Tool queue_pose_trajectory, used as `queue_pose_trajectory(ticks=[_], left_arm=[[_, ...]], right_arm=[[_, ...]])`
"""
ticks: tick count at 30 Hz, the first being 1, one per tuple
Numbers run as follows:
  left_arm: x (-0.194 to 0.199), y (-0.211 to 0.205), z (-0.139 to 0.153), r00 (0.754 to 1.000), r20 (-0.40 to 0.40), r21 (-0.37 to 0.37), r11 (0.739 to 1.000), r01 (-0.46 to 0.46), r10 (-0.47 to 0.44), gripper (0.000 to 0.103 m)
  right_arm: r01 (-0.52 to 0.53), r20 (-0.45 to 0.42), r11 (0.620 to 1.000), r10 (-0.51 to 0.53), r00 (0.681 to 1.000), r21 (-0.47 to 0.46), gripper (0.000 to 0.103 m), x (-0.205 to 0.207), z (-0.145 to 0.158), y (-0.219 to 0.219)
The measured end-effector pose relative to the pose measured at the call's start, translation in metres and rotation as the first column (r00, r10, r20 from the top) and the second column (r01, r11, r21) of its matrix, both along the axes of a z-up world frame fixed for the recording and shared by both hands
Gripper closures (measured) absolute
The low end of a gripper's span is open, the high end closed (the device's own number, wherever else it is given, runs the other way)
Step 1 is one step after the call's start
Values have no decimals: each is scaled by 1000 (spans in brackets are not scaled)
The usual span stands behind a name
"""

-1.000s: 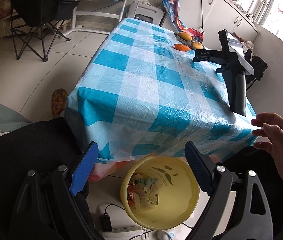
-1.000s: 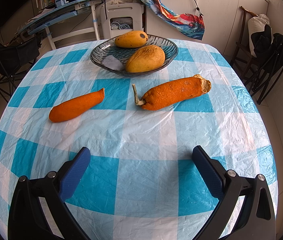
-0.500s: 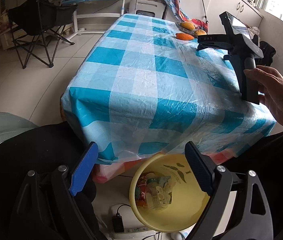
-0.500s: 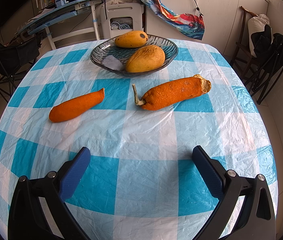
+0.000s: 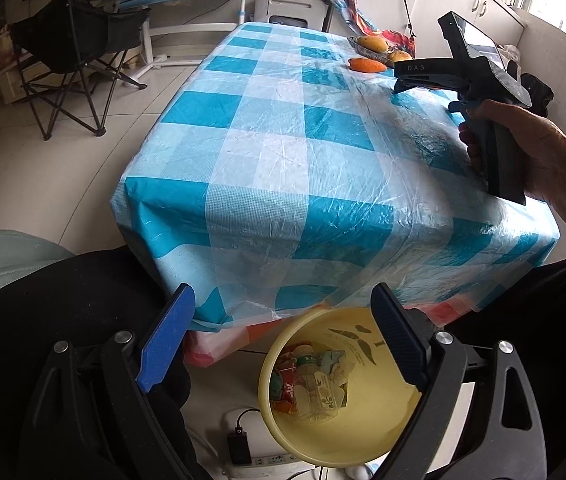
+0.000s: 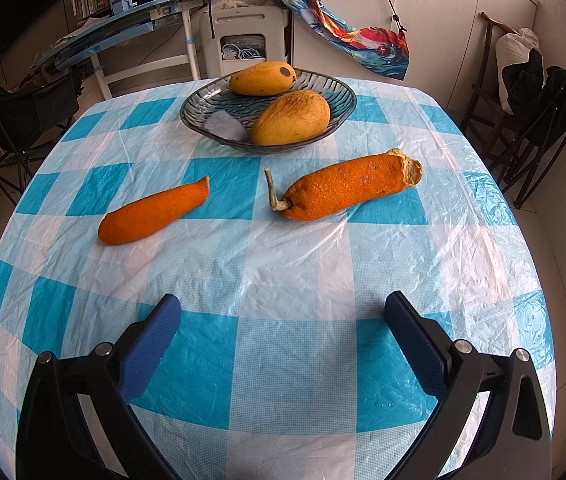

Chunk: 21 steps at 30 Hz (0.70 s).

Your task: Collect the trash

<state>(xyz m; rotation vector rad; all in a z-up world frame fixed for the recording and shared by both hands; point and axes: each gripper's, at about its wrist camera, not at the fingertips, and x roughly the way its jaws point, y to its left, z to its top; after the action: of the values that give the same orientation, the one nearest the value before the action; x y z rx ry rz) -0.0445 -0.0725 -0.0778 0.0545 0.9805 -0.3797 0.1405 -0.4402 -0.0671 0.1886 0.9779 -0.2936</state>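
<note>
1. My left gripper [image 5: 283, 344]: jaws spread wide, nothing between them, hanging below the near edge of the desk and over a yellow bin [image 5: 343, 392].
2. Yellow bin: on the floor in front of the desk, partly under its overhang; holds a clear plastic bottle [image 5: 317, 390] and crumpled wrappers; a leaf print shows on its inner wall.
3. Power strip [image 5: 267, 464]: on the floor just beside the bin, a black plug in it.
4. My right gripper [image 6: 283, 336]: jaws spread wide and empty, held above the desk and pointing down at it, well short of the peels. From the left view my right hand [image 5: 523, 148] is closed round its black handle.
5. Desk [image 6: 283, 360]: covered by a blue-and-white check plastic cloth, wrinkled.
6. Trash, left piece: orange peel [image 6: 153, 216], long and tapered, lying on the cloth.
7. Trash, right piece: larger orange peel with stem [image 6: 347, 190], lying apart from the first, its torn end toward the right.
8. Glass bowl [image 6: 203, 120]: beyond both peels, holding two mangoes [image 6: 291, 118].
9. Folding chair [image 5: 79, 52]: black, on the floor to the left of the desk.
</note>
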Motion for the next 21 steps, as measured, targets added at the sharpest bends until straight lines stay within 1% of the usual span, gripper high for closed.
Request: queue_pose_trajectory(ticks=[3,6,8,10,12,14,16,17,19,21], left_arm=[[1,0,6,999,37,-1,1000,-2,2,17],[7,-1,16,997,71,-5,1000,2,-1,17],[16,-6,26,994,108,3,1000,12,-12,16],[30,-17,39,988,151,11,999,30,-32,16],[52,-35,52,981,187,30,998,46,-51,16],[78,-58,66,974,214,39,997,64,-71,16],[106,-90,79,961,248,58,992,108,-119,16],[120,-109,82,951,268,87,987,137,-156,16],[147,-150,84,919,307,172,964,201,-247,16],[175,-186,78,893,297,250,930,270,-339,16]], right_arm=[[-76,-39,997,77,996,13,6,-7,3,4],[-189,-89,982,190,978,29,6,-25,6,8],[-210,-96,977,213,972,32,6,-42,9,1],[-192,-58,981,193,979,37,6,-56,16,-11],[-164,-10,984,165,986,66,6,-64,26,-23],[-150,42,985,147,988,83,6,-71,37,-30],[-131,82,988,125,989,83,6,-75,47,-39],[-125,97,988,115,989,97,6,-77,50,-45],[-96,117,985,79,990,143,6,-77,52,-58],[-56,123,977,32,992,205,6,-75,50,-72]])
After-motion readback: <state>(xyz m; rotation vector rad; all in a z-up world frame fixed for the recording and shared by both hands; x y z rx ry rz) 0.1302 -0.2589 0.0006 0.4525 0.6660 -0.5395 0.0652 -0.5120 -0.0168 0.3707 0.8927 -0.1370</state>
